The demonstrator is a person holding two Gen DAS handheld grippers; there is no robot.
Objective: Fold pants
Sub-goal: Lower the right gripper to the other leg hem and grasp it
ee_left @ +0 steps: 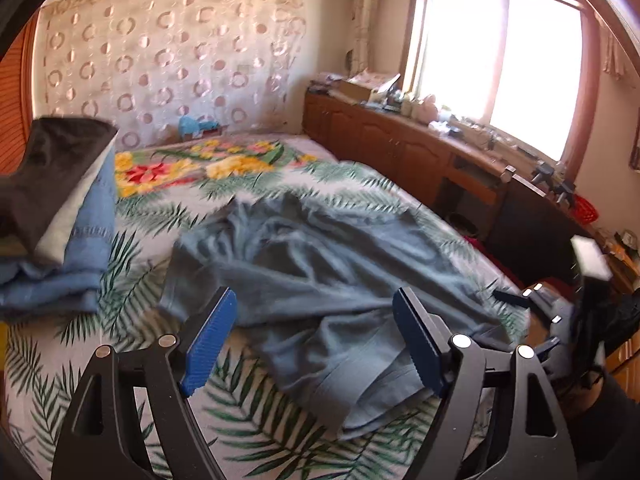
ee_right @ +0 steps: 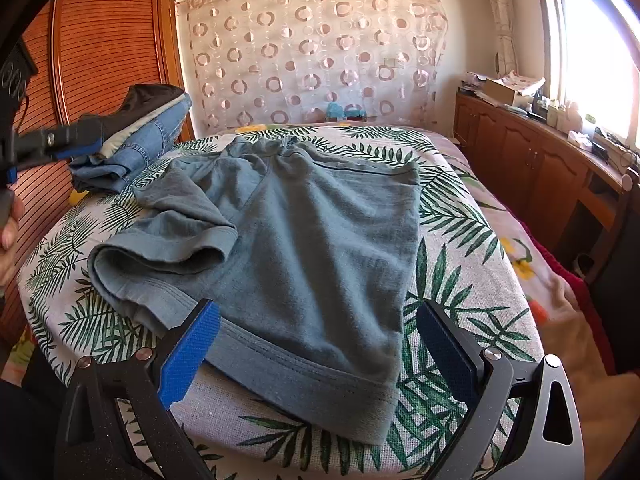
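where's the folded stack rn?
The stack sits on the bed's far-left corner by the wardrobe, left of the pants.

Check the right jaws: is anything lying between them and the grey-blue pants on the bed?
Nothing visible. The right gripper, jaws open, hangs directly over the hem of the pants; the stack of folded clothes sits off to the far left.

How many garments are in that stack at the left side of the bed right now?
3 show: a dark garment on top, a pale one under it, and blue denim at the bottom. More may be hidden inside the stack. The grey-blue pants lie separately, mid-bed.
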